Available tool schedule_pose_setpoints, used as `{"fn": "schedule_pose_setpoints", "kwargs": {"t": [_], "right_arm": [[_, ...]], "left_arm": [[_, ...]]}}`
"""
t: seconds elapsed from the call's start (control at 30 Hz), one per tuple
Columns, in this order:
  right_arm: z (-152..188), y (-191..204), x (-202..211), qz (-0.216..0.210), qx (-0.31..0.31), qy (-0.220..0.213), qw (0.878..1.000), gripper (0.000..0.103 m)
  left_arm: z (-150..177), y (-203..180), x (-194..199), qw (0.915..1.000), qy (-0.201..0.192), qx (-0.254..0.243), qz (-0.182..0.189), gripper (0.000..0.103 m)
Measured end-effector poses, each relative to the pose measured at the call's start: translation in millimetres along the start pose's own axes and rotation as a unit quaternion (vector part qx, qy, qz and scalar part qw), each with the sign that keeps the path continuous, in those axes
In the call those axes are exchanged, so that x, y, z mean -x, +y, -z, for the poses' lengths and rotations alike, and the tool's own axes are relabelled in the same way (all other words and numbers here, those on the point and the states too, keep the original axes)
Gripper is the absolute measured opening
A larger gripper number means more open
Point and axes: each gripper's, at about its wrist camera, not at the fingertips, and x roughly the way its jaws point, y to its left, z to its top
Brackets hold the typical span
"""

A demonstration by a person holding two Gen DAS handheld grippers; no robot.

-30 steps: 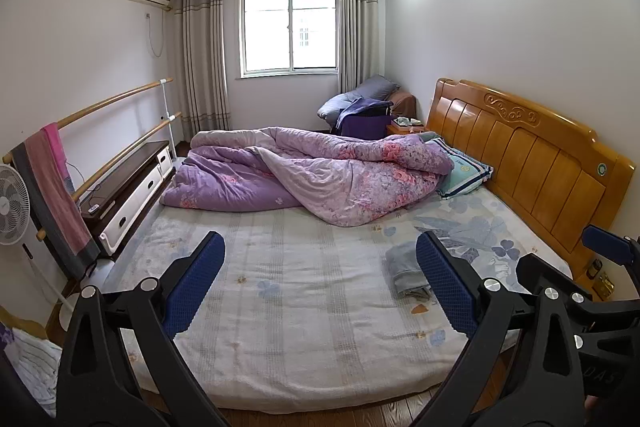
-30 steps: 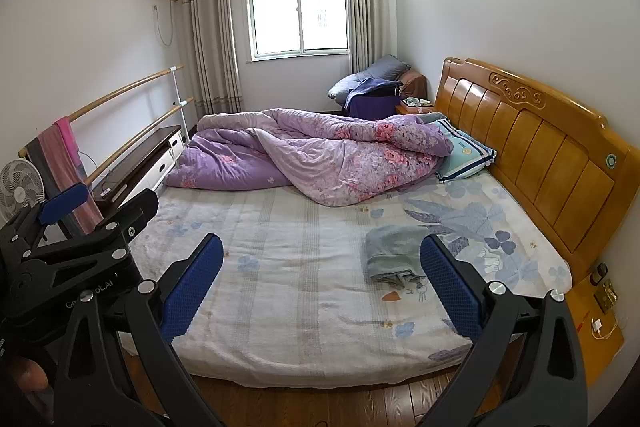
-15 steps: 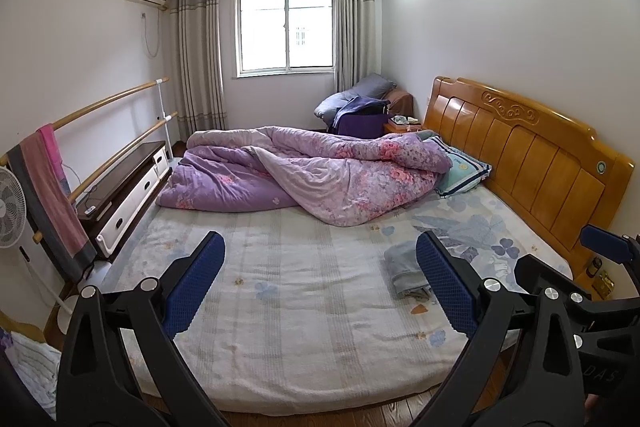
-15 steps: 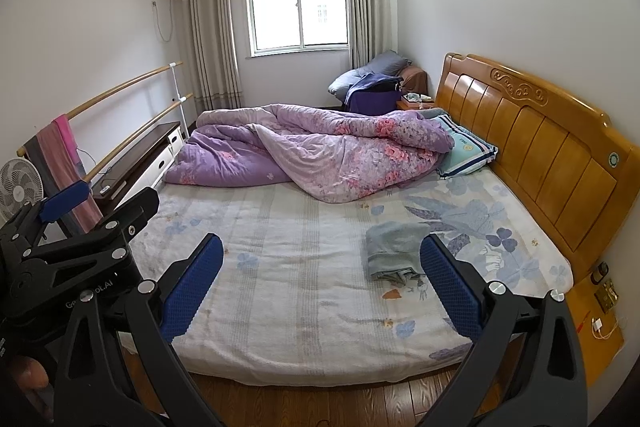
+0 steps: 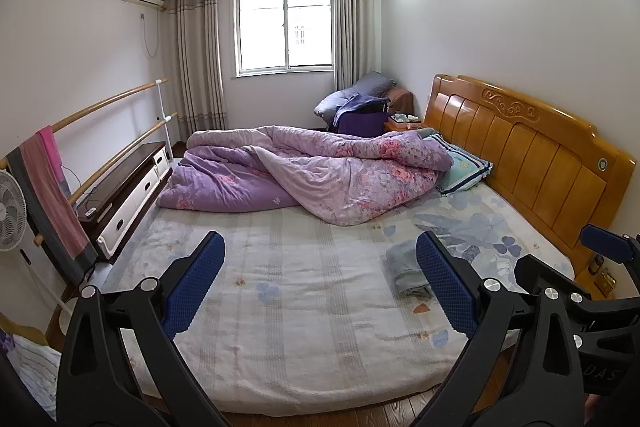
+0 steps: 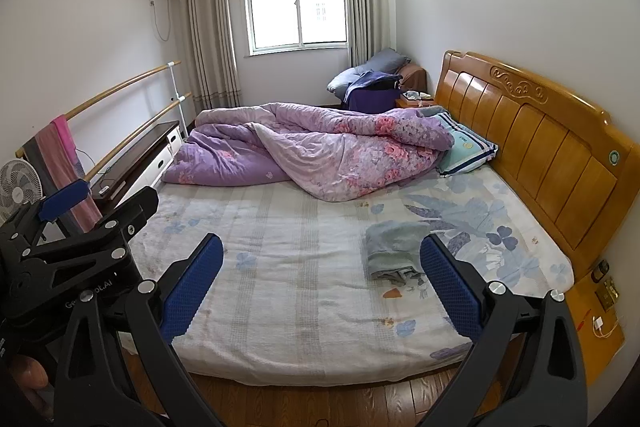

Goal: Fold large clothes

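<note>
Both grippers are held short of the near edge of the bed [image 5: 304,367], above the wooden floor, facing the mattress.

**Left gripper** [image 5: 318,285]: jaws spread wide, nothing between the blue pads. In the right wrist view its body occupies the lower left of the frame.

**Right gripper** [image 6: 322,283]: jaws spread wide, nothing held. In the left wrist view only its body and one blue pad show, at the right edge.

**Location of the work item.** The grey-blue garment [image 6: 394,247] lies bunched on the bed sheet, right of frame centre in both views, between the purple quilt [image 6: 320,151] at the upper centre and the near mattress edge. It is well apart from both grippers. The pillow [image 6: 466,149] and the wooden headboard [image 6: 540,143] lie further right.

**Handling estimate.**
- Soft, limp cloth; it should sag and drape when lifted, with no stiffness to hold shape.
- Probably light for its bulk; the layers may slide over one another.
- No breakage risk.
- Recommended hold: a free outer edge or corner, one gripper at each end, so the cloth spreads flat before folding. Pinching the middle of the heap would likely gather several layers.

**Not determinable.**
- Garment type, its hem, sleeves or legs: the heap conceals them.
- In each view the right-hand finger covers the garment's near right side.
- The fisheye lens bends the frame edges.
- A dark layer shows at the heap's near edge; lining or second item cannot be told.
</note>
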Motion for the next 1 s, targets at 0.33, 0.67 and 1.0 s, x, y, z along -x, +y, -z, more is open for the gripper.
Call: {"fn": "schedule_pose_setpoints", "kwargs": {"t": [0.33,0.67,1.0], "right_arm": [[-0.4,-1.5,-2.1,0.000,-0.002,0.002,1.000,0.095],[-1.9,-5.0,-5.4,-0.002,-0.003,0.004,1.000,0.095],[-0.7,-9.0,-5.9,-0.003,-0.006,0.006,1.000,0.095]], "left_arm": [[-1.0,1.5,-0.8,1.0000,0.000,0.000,-0.001,0.097],[-1.6,0.2,-1.7,1.0000,0.001,0.000,-0.002,0.097],[1.1,-2.7,-2.2,1.0000,0.005,0.002,-0.005,0.097]]}}
